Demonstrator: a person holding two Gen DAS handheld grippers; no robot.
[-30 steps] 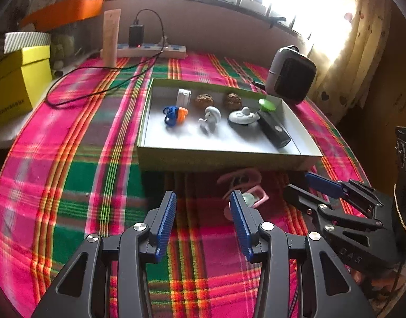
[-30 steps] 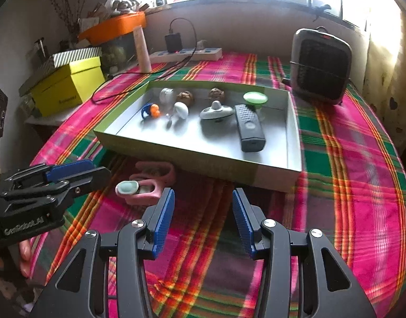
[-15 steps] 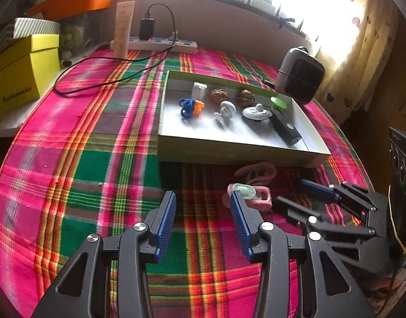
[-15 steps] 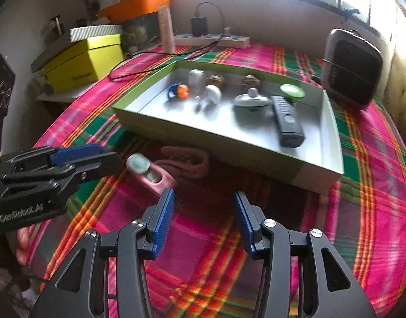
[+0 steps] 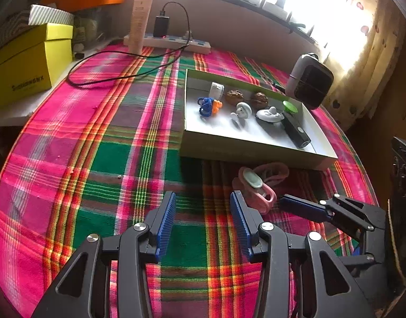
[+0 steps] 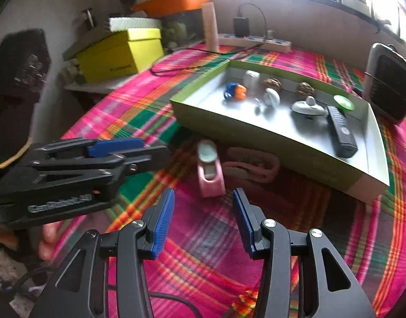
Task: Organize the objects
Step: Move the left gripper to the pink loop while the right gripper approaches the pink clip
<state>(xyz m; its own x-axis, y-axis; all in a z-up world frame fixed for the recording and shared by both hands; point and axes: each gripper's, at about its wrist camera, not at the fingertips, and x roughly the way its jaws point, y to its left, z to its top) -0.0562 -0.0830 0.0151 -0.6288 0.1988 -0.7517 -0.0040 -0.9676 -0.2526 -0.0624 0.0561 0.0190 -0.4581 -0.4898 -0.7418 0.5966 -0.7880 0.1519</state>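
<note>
Pink watch (image 6: pixel 210 171) lies on the desk (image 6: pixel 295 238) just before the tray (image 6: pixel 271 139), long axis toward your right tool (image 6: pixel 203 216), which is nearer; your left tool (image 5: pixel 203 222) flanks it. Both tools open, empty.

One tray (image 5: pixel 245 151). Two walnuts (image 5: pixel 234 96) (image 5: pixel 259 98). One black remote (image 5: pixel 295 129). One pink watch (image 5: pixel 255 188). One yellow box (image 5: pixel 30 66). One heater (image 5: pixel 308 82). One power strip (image 5: pixel 176 42).
</note>
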